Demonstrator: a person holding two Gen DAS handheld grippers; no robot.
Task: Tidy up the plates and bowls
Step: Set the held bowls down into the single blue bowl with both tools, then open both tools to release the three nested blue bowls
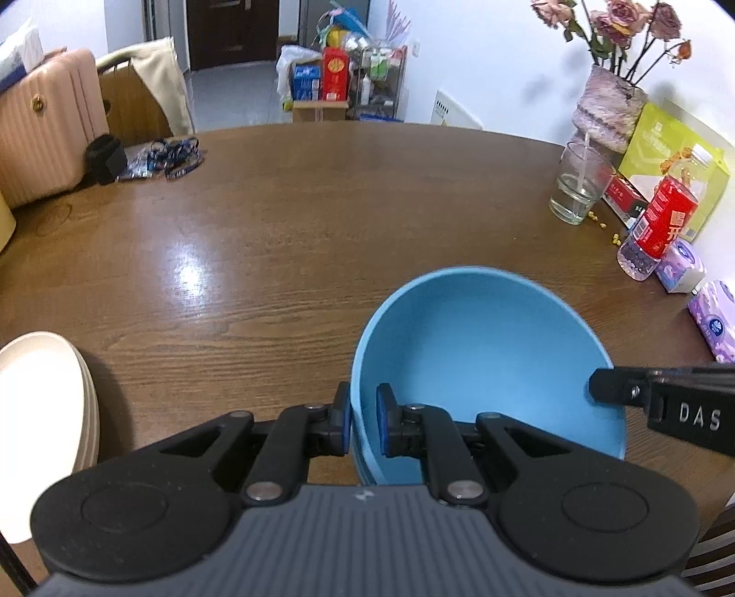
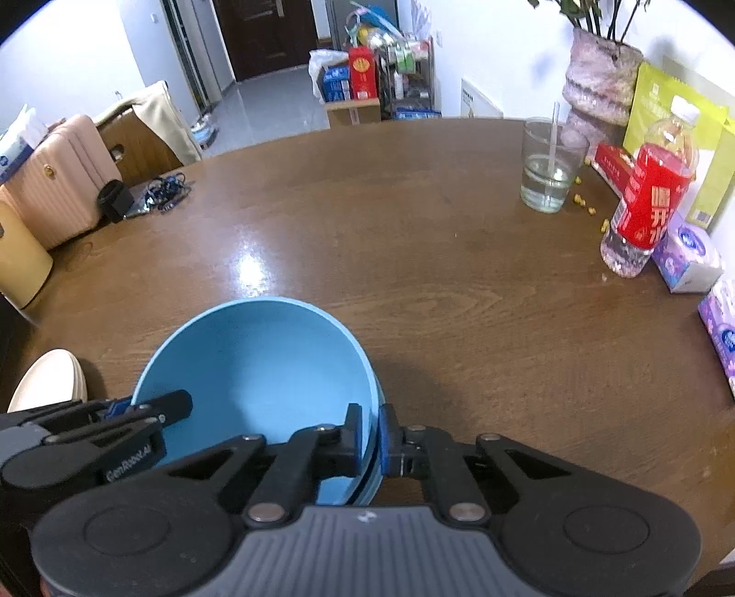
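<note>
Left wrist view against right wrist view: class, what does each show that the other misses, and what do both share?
Only the left wrist view shows the dried pink flower heads above the mottled vase, and the left gripper shut on the round blue plastic bowl's left rim. Only the right wrist view shows the right gripper pinching the right rim, and what looks like a second blue rim nested beneath. Both share the brown wooden table, cream plates, clear water glass and red-labelled bottle.

Light blue bowl [image 1: 487, 363] on a brown wood-grain table [image 1: 298, 220]; cream plates [image 1: 41, 413] near left; red-labelled bottle [image 1: 666, 220] far right.
</note>
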